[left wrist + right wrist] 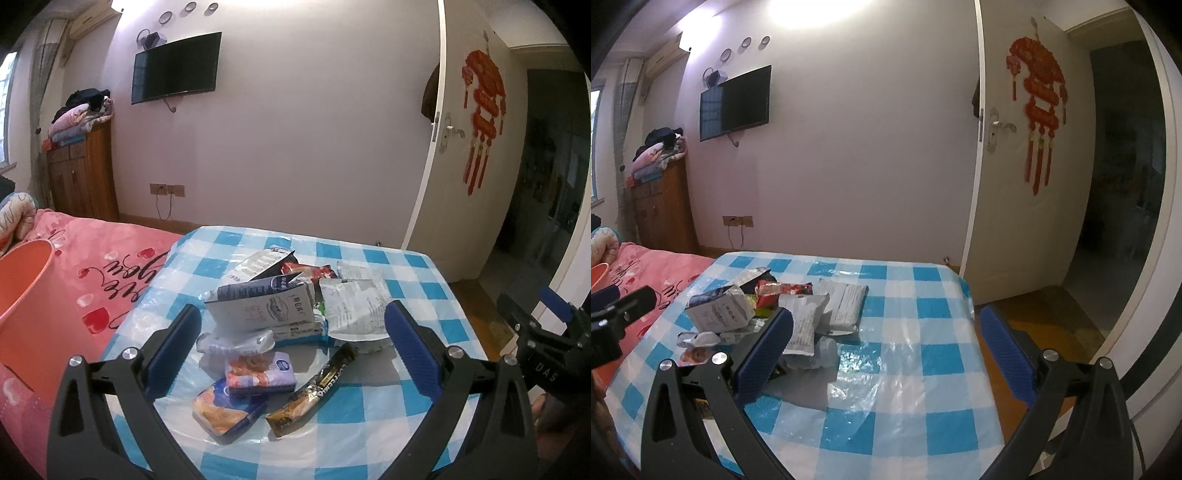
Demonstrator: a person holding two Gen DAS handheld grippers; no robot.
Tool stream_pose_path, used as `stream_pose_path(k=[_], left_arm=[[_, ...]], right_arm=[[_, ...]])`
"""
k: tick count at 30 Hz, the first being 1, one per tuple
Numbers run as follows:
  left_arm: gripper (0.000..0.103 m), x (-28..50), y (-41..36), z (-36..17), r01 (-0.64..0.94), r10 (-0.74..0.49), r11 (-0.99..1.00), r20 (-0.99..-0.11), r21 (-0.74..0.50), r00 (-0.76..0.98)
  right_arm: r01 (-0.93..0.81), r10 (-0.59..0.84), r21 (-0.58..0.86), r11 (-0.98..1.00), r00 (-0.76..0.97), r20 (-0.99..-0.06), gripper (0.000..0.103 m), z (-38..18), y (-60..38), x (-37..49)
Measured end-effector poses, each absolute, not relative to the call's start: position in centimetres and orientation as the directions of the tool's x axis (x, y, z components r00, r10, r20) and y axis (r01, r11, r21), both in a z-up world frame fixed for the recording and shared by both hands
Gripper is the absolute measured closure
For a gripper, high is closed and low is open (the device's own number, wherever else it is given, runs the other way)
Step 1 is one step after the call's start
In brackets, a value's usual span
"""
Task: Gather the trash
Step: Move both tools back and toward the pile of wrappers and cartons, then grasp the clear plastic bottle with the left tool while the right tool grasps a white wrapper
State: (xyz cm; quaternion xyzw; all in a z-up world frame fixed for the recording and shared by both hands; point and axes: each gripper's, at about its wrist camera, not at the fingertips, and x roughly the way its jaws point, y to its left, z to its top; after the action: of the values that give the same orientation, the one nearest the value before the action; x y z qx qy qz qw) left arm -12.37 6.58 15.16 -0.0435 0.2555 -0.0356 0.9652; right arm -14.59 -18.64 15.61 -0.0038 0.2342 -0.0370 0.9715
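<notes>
Up close in the left wrist view, the left gripper point(291, 334) hung with its jaws spread wide and nothing between them, poised over a pile of trash point(291, 314) on a table point(417, 269) covered in a blue-and-white checked cloth. A white carton point(262, 308) sat at the middle of the pile, with a silver-white pouch point(354, 306) just beside it on the right and a red wrapper point(310, 273) behind. Nearer the camera lay two tissue packs point(258, 373), one overlapping the other, and a brown-and-gold coffee stick point(314, 391) just right of them. An orange bin point(33, 306) stood at the left edge, against a pink bedspread point(110, 251), well apart from the pile. Part of the right gripper point(532, 328) showed at the right border. From the right wrist view, the right gripper point(886, 345) was likewise wide open and empty, held over the bare right half of the table point(923, 369). Its left finger point(764, 354) stood in front of the pile point(783, 310), hiding the near part, so whether it touched any wrapper could not be told. The carton point(720, 310) sat at the left of the pile and a flat white packet point(846, 299) at the right. A sliver of the bin point(600, 275) showed at the far left, beyond the left gripper point(617, 314), whose jaws could not be judged from this angle.
</notes>
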Motion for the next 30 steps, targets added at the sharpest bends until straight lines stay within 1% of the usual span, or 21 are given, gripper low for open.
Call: stream_pose_path(k=[3,6,11,15,17,19,20,21,22,26,30], left_arm=[[0.003,-12.7,6.9,14.3,0.048,-0.078,0.996,-0.485,-0.073,0.871],[0.003,-13.0,7.3,13.0,0.085,-0.091,0.996,-0.507,-0.036,0.857],[0.003,-13.6,9.2,10.0,0.127,-0.113,0.992,-0.571,-0.015,0.813],[0.003,-13.5,10.7,8.1,0.147,-0.111,0.989,-0.621,0.007,0.776],[0.003,-13.3,11.6,7.3,0.132,-0.094,0.991,-0.642,0.011,0.761],[0.003,-12.6,12.9,6.7,0.102,-0.088,0.995,-0.666,-0.018,0.741],[0.003,-12.4,13.3,6.5,0.094,-0.091,0.995,-0.67,-0.031,0.736],[0.003,-12.1,13.7,6.4,0.083,-0.089,0.996,-0.674,-0.041,0.733],[0.003,-11.8,13.9,6.4,0.077,-0.085,0.996,-0.676,-0.041,0.732],[0.003,-10.7,13.9,6.1,0.078,-0.084,0.996,-0.688,-0.04,0.721],[0.003,-9.7,13.2,5.7,0.092,-0.091,0.995,-0.7,-0.036,0.708]], right_arm=[[0.04,-0.047,-0.024,0.999,0.881,-0.471,0.004,14.6,-18.9,-14.4],[-0.006,-0.008,-0.026,1.0,0.868,-0.496,0.004,13.3,-19.1,-14.3],[-0.115,0.132,0.067,0.991,0.82,-0.557,0.004,11.2,-19.2,-13.6],[-0.164,0.22,0.147,0.975,0.767,-0.602,0.004,9.7,-18.7,-12.4],[-0.173,0.241,0.168,0.97,0.753,-0.613,0.004,9.3,-18.4,-11.9],[-0.188,0.27,0.195,0.963,0.737,-0.62,0.005,9.0,-18.2,-11.3],[-0.195,0.282,0.205,0.959,0.731,-0.621,0.01,8.9,-18.1,-10.9],[-0.197,0.285,0.208,0.958,0.727,-0.625,0.02,8.9,-18.0,-10.6],[-0.199,0.291,0.214,0.956,0.718,-0.633,0.022,8.7,-17.9,-10.1],[-0.222,0.356,0.283,0.933,0.686,-0.634,0.022,8.5,-17.7,-8.3],[-0.237,0.382,0.305,0.923,0.671,-0.635,0.022,8.5,-17.3,-6.8]])
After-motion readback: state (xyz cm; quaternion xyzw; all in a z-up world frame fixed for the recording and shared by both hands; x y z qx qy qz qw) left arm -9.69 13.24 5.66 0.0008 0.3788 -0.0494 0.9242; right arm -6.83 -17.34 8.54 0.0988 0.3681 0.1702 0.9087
